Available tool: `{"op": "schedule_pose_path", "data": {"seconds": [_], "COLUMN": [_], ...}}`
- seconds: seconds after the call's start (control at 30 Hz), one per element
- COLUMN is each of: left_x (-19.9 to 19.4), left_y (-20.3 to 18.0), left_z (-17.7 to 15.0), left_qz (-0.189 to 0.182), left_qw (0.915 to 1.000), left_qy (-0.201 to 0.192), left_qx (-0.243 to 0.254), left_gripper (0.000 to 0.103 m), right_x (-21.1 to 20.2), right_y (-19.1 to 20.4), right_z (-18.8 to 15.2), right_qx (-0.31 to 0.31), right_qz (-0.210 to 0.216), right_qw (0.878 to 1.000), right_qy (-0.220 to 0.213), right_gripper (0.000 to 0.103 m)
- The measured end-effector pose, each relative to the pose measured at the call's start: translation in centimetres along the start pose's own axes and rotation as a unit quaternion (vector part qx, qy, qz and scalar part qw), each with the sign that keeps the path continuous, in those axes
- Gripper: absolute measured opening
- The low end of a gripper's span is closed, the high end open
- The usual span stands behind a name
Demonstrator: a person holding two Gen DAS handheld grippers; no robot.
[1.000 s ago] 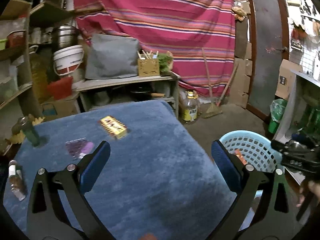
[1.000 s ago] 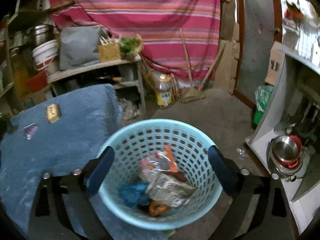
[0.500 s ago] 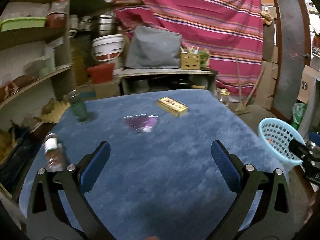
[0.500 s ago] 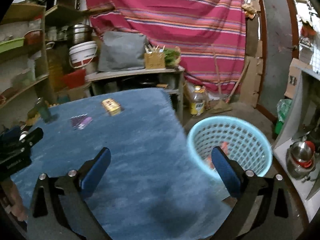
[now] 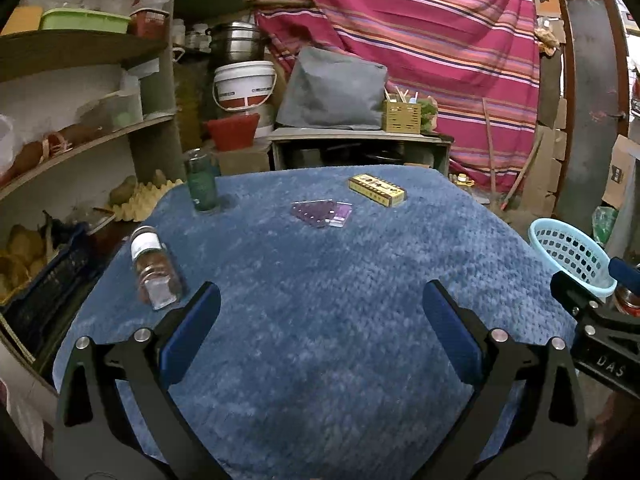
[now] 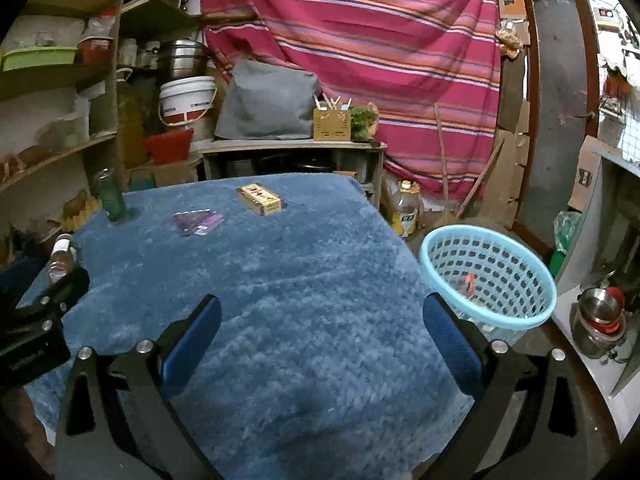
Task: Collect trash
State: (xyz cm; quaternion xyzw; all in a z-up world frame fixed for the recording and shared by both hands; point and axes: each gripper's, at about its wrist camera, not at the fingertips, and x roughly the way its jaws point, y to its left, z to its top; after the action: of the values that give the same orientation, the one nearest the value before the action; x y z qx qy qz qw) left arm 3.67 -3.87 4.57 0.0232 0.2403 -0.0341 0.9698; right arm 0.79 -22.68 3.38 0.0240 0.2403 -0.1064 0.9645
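Plush tablecloth (image 5: 320,288) (perforated plastic basket (image 6: 496,276))

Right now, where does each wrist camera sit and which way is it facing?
Left wrist: sits behind the open left gripper, low over the near left of the blue table, facing the striped curtain; the right gripper juts in at the right edge.
Right wrist: sits behind the open right gripper, nearer the table's right side, facing the same way; the left gripper shows at the left edge.
Both see: yellow box, purple wrapper, green bottle, small jar, blue basket.
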Motion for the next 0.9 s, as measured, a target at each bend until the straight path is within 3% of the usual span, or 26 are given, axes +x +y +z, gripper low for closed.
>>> {"op": "schedule_pose_path", "data": {"seconds": [0.37,0.9], "left_x": [-1.0,-1.8], "left_y": [0.9,0.1], "left_z": [-0.5,-0.3], "left_qz": [-0.005,0.003], "left_qw": [0.9999,0.9998], "left_qy": [-0.006,-0.017], "left_qx": [-0.015,0.002], "left_gripper": [0.098,0.098], "right_x": [-0.9,-0.8], "right_y": [1.3,0.2], "right_z": [-0.1,-0.2], "right_qx": [-0.006,0.015], "right_qz": [0.006,0.009], "right_qw": [1.0,1.0], "right_qy": [-0.001,-0.002], "right_gripper": [0.098,0.098]}}
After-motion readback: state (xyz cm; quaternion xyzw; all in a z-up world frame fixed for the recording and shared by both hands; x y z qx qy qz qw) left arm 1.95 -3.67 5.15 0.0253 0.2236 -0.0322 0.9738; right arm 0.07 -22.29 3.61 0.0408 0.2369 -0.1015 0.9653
